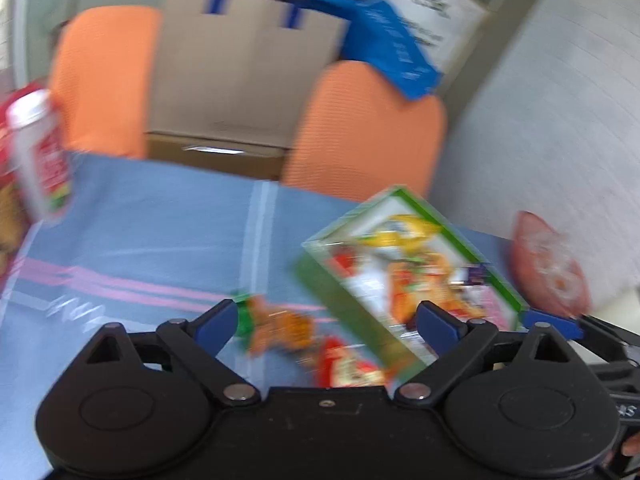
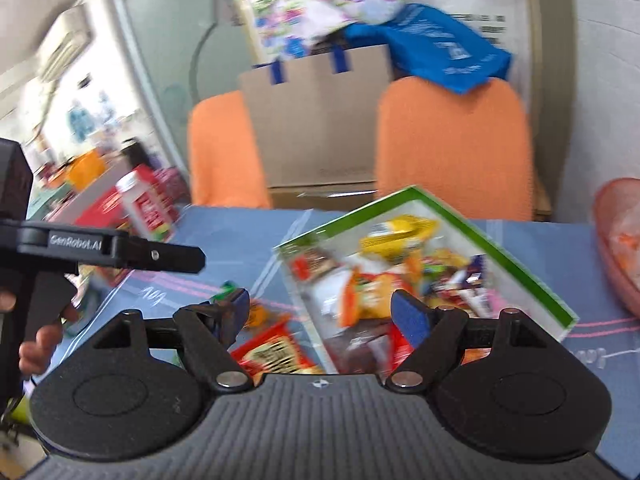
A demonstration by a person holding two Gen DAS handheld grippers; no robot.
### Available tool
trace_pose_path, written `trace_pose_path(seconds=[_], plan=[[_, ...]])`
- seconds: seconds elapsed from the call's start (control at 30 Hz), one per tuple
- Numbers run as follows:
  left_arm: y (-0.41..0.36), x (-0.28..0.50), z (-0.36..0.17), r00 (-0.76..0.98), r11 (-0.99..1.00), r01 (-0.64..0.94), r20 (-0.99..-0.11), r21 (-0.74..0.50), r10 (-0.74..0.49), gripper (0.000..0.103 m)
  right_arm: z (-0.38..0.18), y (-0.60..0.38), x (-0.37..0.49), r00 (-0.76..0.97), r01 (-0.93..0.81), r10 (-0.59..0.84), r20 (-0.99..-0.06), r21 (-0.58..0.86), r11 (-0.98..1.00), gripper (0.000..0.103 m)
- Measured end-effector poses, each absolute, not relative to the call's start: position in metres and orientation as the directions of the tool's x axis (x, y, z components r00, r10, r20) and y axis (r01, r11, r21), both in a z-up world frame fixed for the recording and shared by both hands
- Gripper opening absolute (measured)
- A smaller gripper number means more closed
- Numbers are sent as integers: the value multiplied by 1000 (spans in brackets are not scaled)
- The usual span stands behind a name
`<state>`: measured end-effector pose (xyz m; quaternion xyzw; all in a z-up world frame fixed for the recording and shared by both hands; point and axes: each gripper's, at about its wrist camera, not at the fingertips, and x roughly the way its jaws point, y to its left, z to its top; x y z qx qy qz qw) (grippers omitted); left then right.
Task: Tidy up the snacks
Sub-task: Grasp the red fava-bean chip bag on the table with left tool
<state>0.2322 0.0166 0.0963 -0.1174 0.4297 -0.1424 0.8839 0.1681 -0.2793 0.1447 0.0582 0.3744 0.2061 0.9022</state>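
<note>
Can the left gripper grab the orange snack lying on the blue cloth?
Probably yes. The left gripper is open, and the orange snack lies loose just beyond its fingers, with nothing covering it.

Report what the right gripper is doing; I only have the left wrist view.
Observer: The right gripper is wide open, with nothing between its jaws.
Operator: Name what lies ahead of it.
Observer: A red snack packet on the cloth, beside the green-rimmed box.
Operator: Check the hold on my own tool.
Observer: A hand is wrapped around the left gripper handle.
</note>
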Motion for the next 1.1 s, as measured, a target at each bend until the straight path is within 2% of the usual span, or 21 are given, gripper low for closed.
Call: trace_pose_path(seconds=[0.23, 0.37, 0.5, 0.57, 0.6, 0.63, 0.67, 0.73, 0.8, 0.87, 0.9, 0.97, 1.1], plan=[[67, 207, 76, 568, 937, 20, -767, -350, -299, 103, 105, -219, 167, 480, -460, 488, -729, 265, 848, 103], [78, 195, 71, 546, 924, 28, -768, -382, -334, 103, 74, -189, 174, 449, -492, 404, -797, 156, 856, 97], [75, 190, 66, 525, 917, 58, -769, -394, -364, 103, 48, -180, 188, 480, -452, 310, -821, 72, 889, 93], [69, 190, 62, 509, 911, 86, -768, -403, -388, 103, 39, -179, 189, 446, -466, 322, -835, 91, 880, 66], [66, 191, 61, 500, 908, 101, -768, -408, -400, 103, 38, -180, 185, 438, -483, 346, -830, 108, 869, 66], [62, 191, 59, 491, 906, 113, -770, -408, -408, 103, 40, -181, 179, 422, -515, 373, -826, 120, 848, 62], [56, 192, 57, 480, 905, 130, -773, -404, -414, 103, 42, -182, 174, 391, -538, 398, -830, 145, 830, 53], [43, 193, 51, 455, 903, 174, -781, -393, -428, 103, 46, -190, 166, 371, -532, 417, -830, 179, 828, 50], [29, 197, 47, 427, 894, 217, -785, -392, -448, 103, 53, -198, 156, 405, -502, 404, -820, 170, 848, 55], [16, 205, 44, 409, 882, 250, -781, -400, -471, 103, 58, -209, 152, 424, -461, 395, -815, 181, 869, 67], [10, 210, 42, 406, 876, 265, -777, -404, -481, 103, 58, -214, 151, 425, -440, 392, -816, 192, 877, 70], [-2, 224, 37, 399, 869, 282, -774, -408, -492, 103, 56, -223, 154, 430, -390, 379, -820, 210, 897, 90], [-22, 250, 19, 351, 857, 308, -788, -413, -506, 103, 49, -229, 158, 426, -354, 384, -819, 240, 904, 100]])
